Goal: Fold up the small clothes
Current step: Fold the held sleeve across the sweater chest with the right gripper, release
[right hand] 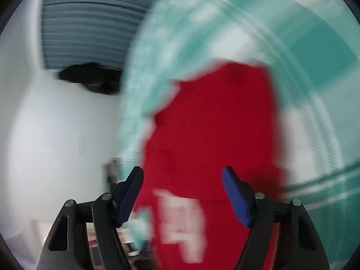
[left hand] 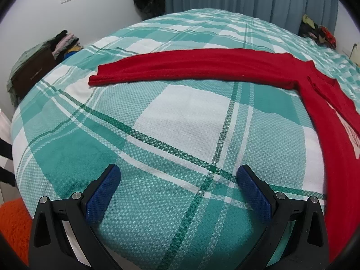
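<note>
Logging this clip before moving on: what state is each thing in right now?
Sweater: flat on the bed, one sleeve stretched straight out, not yet folded.
Left gripper: jaws open, empty, over the bedspread.
Right gripper: jaws open, empty, over the sweater's printed front; view motion-blurred.
Clothes stack: piled beside the bed.

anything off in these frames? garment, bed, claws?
Nothing damaged or spilled. The red sweater lies flat on the plaid bedspread, sleeve stretched out straight. Both the left claw and the right claw are open and empty. Only oddity: the right wrist view is heavily motion-blurred.
</note>
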Demonstrator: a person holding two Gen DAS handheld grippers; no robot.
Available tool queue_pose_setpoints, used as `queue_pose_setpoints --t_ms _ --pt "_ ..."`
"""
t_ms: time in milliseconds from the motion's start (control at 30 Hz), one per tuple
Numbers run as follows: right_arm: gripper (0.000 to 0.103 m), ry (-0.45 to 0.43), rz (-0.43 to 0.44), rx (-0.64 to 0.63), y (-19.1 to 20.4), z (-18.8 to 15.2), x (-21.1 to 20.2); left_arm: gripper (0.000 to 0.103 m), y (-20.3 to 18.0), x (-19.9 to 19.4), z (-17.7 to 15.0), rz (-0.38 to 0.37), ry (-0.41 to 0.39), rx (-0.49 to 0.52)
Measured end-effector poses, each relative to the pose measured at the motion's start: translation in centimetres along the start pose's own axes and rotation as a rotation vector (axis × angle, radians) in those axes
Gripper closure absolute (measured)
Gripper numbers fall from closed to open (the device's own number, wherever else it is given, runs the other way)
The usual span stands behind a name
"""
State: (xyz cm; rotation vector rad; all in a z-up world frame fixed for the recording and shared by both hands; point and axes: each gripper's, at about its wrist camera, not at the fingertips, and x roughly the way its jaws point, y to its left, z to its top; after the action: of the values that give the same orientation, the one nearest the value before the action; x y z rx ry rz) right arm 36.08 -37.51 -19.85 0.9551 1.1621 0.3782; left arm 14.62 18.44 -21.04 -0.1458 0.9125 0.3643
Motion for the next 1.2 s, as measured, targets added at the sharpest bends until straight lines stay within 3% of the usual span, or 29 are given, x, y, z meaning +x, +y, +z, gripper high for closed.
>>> queue_pose_setpoints --t_ms 33,67,100,167,200,267,333,400,467,533,633,800,900,967,1000,1067,1100,1167,1200 --pt "0.074 0.003 -0.097 0.014 -1.9 -0.3 0.8 0.000 0.0 0.0 0.0 0.001 -0.002 0.001" --pt "0.095 -0.005 -0.140 0.027 -3.4 -0.7 1.1 0.000 0.0 -0.1 -0.1 0.001 -0.004 0.002" --pt "0.103 -0.034 -0.179 0.030 -4.5 -1.0 0.7 0.000 0.0 -0.1 -0.1 0.001 -0.006 0.003" --pt "0.103 -0.091 -0.159 0.019 -4.9 -1.5 -0.8 0.000 0.0 -0.1 -0.1 0.000 -0.007 0.005" --pt "0.094 -0.121 -0.204 -0.028 -4.0 -2.0 -1.8 0.000 -0.1 -0.1 -0.1 0.001 -0.006 0.005" --pt "0.093 -0.136 -0.291 -0.190 -1.3 -3.3 -3.5 0.000 -0.2 0.0 0.0 0.005 -0.006 0.005" --pt "0.093 -0.130 -0.307 -0.307 1.1 -5.3 -4.8 0.000 -0.2 0.0 0.0 0.007 -0.007 0.005" --pt "0.092 -0.105 -0.269 -0.406 3.2 -7.9 -5.6 0.000 -0.2 -0.1 -0.1 0.005 -0.008 0.004" --pt "0.084 -0.052 -0.247 -0.495 4.4 -10.6 -4.8 0.000 -0.1 -0.1 -0.1 0.005 -0.009 0.005" --pt "0.076 0.030 -0.303 -0.563 4.3 -13.3 -3.2 0.000 -0.1 -0.1 -0.1 0.006 -0.009 0.005" --pt "0.080 0.108 -0.472 -0.568 0.2 -16.2 -1.5 0.000 0.0 -0.2 -0.1 0.002 -0.012 0.009" --pt "0.078 -0.024 -0.635 -0.544 -0.7 -19.3 -6.2 0.000 0.0 -0.3 -0.2 -0.001 -0.011 0.019" --pt "0.078 -0.038 -0.541 -0.650 2.8 -22.8 -7.3 0.000 -0.2 -0.2 -0.2 0.013 -0.014 0.020" --pt "0.079 0.026 -0.488 -0.734 4.2 -26.2 -6.0 0.000 -0.2 -0.2 -0.2 0.017 -0.017 0.020" --pt "0.078 0.061 -0.501 -0.755 3.8 -27.2 -5.3 0.000 -0.2 -0.3 -0.2 0.017 -0.018 0.021" --pt "0.078 0.170 -0.642 -0.752 1.4 -28.9 -2.3 0.000 -0.1 -0.3 -0.3 0.011 -0.018 0.024" --pt "0.078 0.194 -0.673 -0.715 0.1 -29.1 -2.1 0.000 -0.1 -0.4 -0.3 0.007 -0.017 0.029" --pt "0.078 0.166 -0.634 -0.596 -1.6 -29.1 -3.5 0.000 0.0 -0.4 -0.3 -0.001 -0.014 0.037" --pt "0.077 0.130 -0.656 -0.586 -1.3 -29.2 -4.3 0.000 0.1 -0.4 -0.3 -0.004 -0.013 0.037"
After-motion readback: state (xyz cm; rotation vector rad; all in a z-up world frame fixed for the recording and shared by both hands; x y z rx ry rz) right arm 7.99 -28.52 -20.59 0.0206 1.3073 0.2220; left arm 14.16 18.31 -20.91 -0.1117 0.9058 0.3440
